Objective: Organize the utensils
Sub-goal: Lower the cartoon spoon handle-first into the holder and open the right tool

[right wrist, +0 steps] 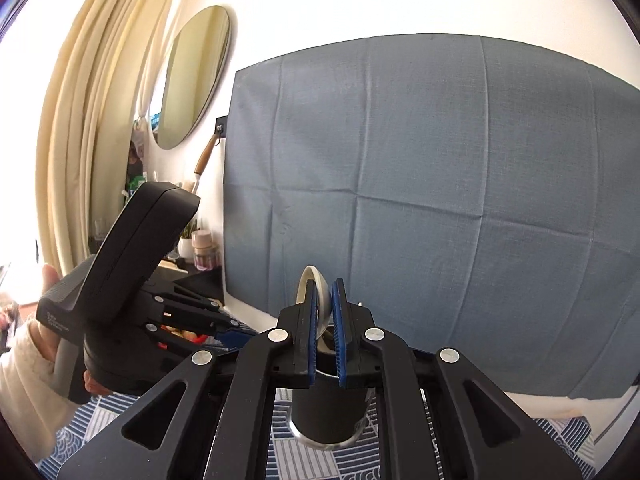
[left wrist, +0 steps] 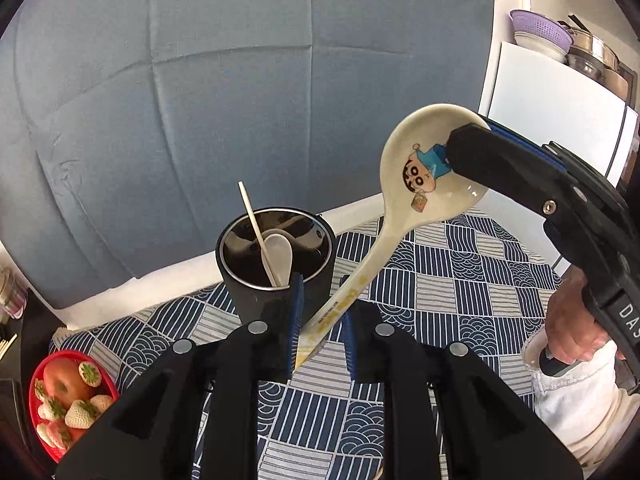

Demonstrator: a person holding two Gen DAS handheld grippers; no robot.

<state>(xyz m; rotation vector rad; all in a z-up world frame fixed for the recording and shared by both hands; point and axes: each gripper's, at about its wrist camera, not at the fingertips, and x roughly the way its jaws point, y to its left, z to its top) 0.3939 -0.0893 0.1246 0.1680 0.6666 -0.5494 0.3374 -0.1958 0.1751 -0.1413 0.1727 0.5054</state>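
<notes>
A cream ceramic spoon [left wrist: 430, 168] with a cartoon print hangs in the air. My right gripper [right wrist: 325, 320] is shut on its bowl [right wrist: 320, 292], seen edge-on between the blue pads. My left gripper [left wrist: 322, 332] is open, its pads on either side of the spoon's handle end [left wrist: 320, 332], left pad touching or nearly so. A black metal-lined cup [left wrist: 276, 256] stands just behind, holding a small white spoon [left wrist: 277, 252] and a white stick [left wrist: 254, 220]. In the right wrist view the cup [right wrist: 328, 416] is below the gripper.
A blue-and-white patterned cloth [left wrist: 460, 280] covers the table. A red basket of fruit [left wrist: 68, 396] sits at the left edge. A blue-grey cloth [left wrist: 240, 80] hangs behind. A white cabinet with bowls [left wrist: 560, 120] is at the right.
</notes>
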